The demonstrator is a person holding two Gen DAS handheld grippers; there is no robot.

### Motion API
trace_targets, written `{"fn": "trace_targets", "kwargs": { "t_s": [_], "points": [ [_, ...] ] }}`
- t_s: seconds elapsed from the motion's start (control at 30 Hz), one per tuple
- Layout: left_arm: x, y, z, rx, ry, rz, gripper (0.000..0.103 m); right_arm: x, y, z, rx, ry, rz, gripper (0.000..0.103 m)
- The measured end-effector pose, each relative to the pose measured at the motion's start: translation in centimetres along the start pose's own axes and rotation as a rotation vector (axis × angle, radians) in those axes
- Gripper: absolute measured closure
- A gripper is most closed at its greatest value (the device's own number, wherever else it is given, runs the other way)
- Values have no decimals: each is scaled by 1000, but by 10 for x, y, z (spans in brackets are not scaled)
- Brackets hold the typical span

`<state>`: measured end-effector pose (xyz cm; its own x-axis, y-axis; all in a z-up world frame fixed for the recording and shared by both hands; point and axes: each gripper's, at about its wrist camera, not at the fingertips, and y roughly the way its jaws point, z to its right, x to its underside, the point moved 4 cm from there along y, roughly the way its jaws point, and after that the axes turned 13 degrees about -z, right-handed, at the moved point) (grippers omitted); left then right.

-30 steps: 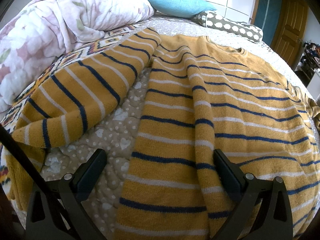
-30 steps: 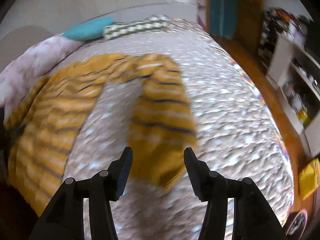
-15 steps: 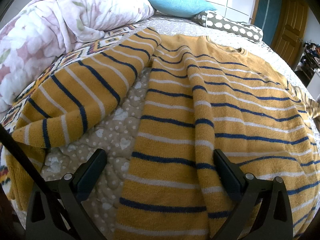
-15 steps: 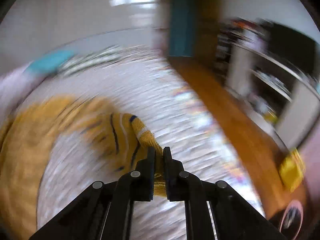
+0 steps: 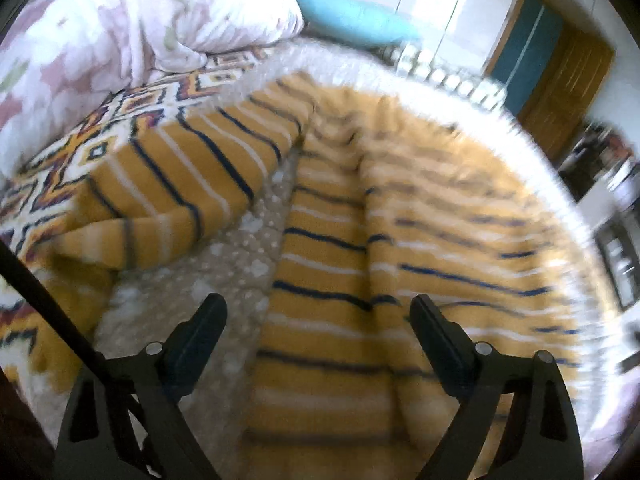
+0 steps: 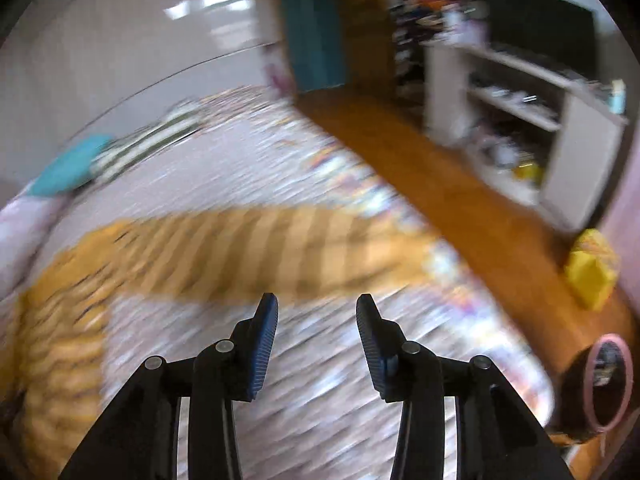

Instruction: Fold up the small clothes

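A yellow sweater (image 5: 420, 248) with thin dark blue and white stripes is spread flat on the bed, just ahead of the left tool (image 5: 316, 344). One sleeve (image 5: 172, 188) is laid out to that tool's left. The other sleeve (image 6: 280, 248) is stretched straight across, just ahead of the right tool (image 6: 316, 332).

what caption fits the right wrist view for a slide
Open right gripper above the bed, striped sweater sleeve stretched out ahead, motion-blurred.

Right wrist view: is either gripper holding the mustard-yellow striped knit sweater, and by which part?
Nothing is held. The right gripper and left gripper are open, above the mustard-yellow striped knit sweater.
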<state>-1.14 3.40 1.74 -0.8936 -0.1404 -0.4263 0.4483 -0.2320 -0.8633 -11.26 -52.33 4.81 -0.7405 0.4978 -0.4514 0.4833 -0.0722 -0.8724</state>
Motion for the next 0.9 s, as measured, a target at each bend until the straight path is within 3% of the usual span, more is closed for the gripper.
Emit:
{"fn": "trace_targets", "kwargs": {
  "t_s": [0.07, 0.2, 0.27, 0.43, 0.47, 0.5, 0.6, 0.77, 0.83, 0.9],
  "points": [
    [-2, -31, -22, 23, -31, 72, 10, 17, 5, -28, -24, -70, -8, 58],
    [-15, -56, -78, -107, -105, 135, 6, 37, 21, -72, -30, -168, -12, 52],
    [-22, -50, -102, -153, -136, 110, 6, 45, 32, -86, -60, -186, -34, 51],
    [-30, -8, -105, -109, -48, -40, 10, 59, 54, -101, -88, -174, -99, 51],
    [-35, 0, -103, -123, -16, -58, 42, 60, 57, -102, -85, -170, -109, 51],
    [-41, 7, -103, -150, -8, -86, 89, 62, 60, -104, -83, -168, -121, 51],
    [-68, 7, -121, -220, -58, -76, 91, 65, 59, -104, -73, -172, -122, 51],
    [-133, -35, -180, -509, -242, 80, 85, 62, 55, -103, -59, -153, -116, 51],
    [-143, -47, -192, -539, -260, 107, 72, 62, 56, -101, -71, -127, -125, 51],
    [-136, -57, -190, -453, -256, 116, 47, 59, 58, -103, -93, -117, -133, 51]
  ]
}}
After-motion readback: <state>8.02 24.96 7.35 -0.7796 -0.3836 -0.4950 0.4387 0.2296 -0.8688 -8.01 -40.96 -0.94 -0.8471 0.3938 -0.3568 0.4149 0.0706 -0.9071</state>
